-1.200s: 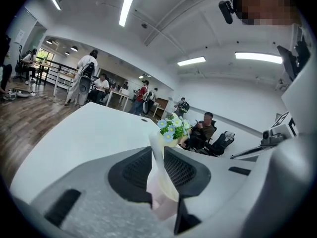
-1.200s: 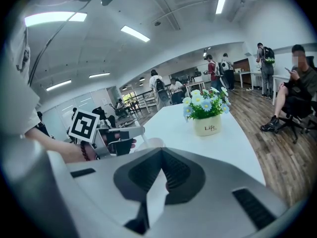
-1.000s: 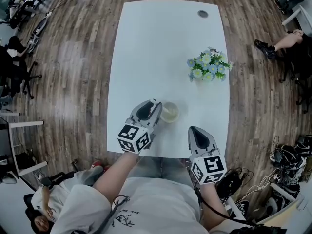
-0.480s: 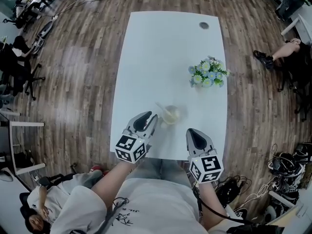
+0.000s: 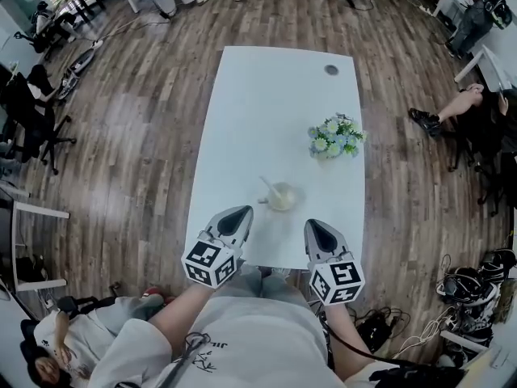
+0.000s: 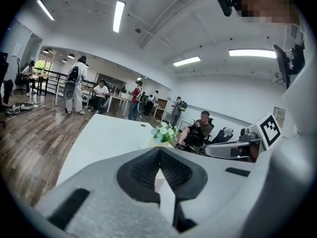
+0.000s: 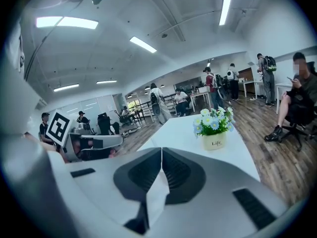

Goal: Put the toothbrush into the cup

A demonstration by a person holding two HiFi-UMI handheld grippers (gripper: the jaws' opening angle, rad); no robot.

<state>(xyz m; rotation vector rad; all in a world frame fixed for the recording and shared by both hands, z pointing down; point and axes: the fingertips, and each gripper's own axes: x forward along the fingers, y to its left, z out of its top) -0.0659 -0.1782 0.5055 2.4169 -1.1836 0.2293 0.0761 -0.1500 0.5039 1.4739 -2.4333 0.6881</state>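
A pale cup (image 5: 283,197) stands on the white table (image 5: 266,111) near its front edge. The toothbrush (image 5: 265,183) sits in the cup, its handle leaning out to the upper left. My left gripper (image 5: 242,212) is shut and empty, below and left of the cup and apart from it. My right gripper (image 5: 312,225) is also shut and empty, below and right of the cup. In the left gripper view the closed left gripper (image 6: 159,155) hides the cup. The right gripper view shows the right gripper (image 7: 161,151) closed on nothing.
A small pot of blue and white flowers (image 5: 334,138) stands at the table's right side, also seen as the flower pot (image 7: 214,133). A round cable hole (image 5: 332,69) is at the far end. A seated person (image 5: 452,107) is right of the table; office chairs (image 5: 28,128) stand left.
My left gripper has drawn back from the cup toward the table's near edge. The toothbrush now shows standing in the cup. The right gripper has shifted only slightly.
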